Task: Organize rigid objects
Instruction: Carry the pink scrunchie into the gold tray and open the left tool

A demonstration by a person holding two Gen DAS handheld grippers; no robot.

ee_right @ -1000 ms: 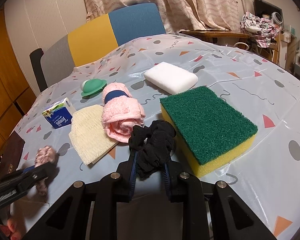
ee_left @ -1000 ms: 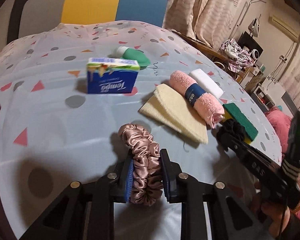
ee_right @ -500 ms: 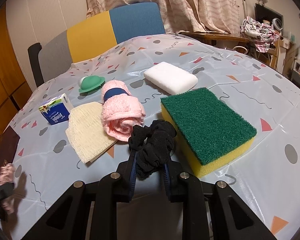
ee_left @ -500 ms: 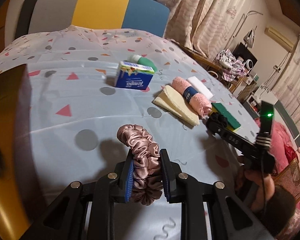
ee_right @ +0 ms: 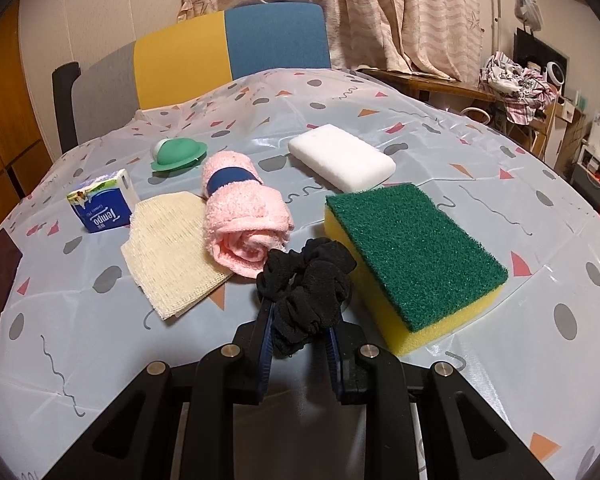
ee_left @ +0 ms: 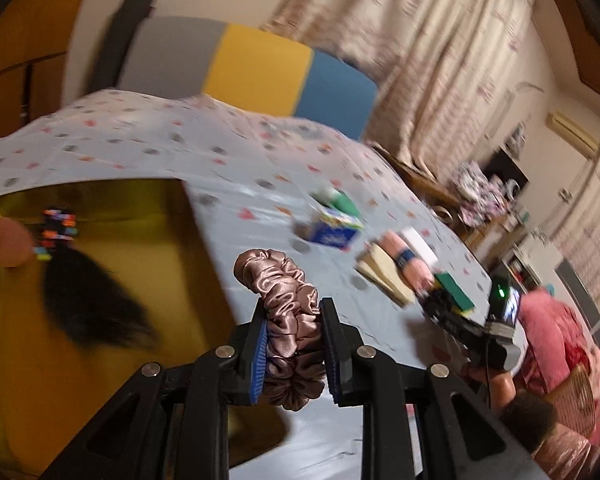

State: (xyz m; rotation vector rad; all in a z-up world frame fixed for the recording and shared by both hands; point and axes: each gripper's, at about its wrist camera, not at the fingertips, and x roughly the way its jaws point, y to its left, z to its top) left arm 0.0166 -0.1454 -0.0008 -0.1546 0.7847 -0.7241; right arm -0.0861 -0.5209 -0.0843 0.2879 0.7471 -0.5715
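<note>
The left wrist view looks from the table's near-left corner, tilted and blurred, rightward across the table (ee_left: 228, 168). The right wrist view sits low and close, facing the far chair (ee_right: 236, 44). Both show the tissue pack (ee_left: 334, 232) (ee_right: 100, 206).

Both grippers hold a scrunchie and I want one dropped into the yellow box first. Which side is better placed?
Left, probably. The left gripper with its pink scrunchie hangs beside the yellow box; the right gripper holds the black scrunchie between towel and sponge.

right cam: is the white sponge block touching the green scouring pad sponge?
No. In the right wrist view the white sponge block lies behind the green-topped sponge, with a strip of tablecloth showing between them.
</note>
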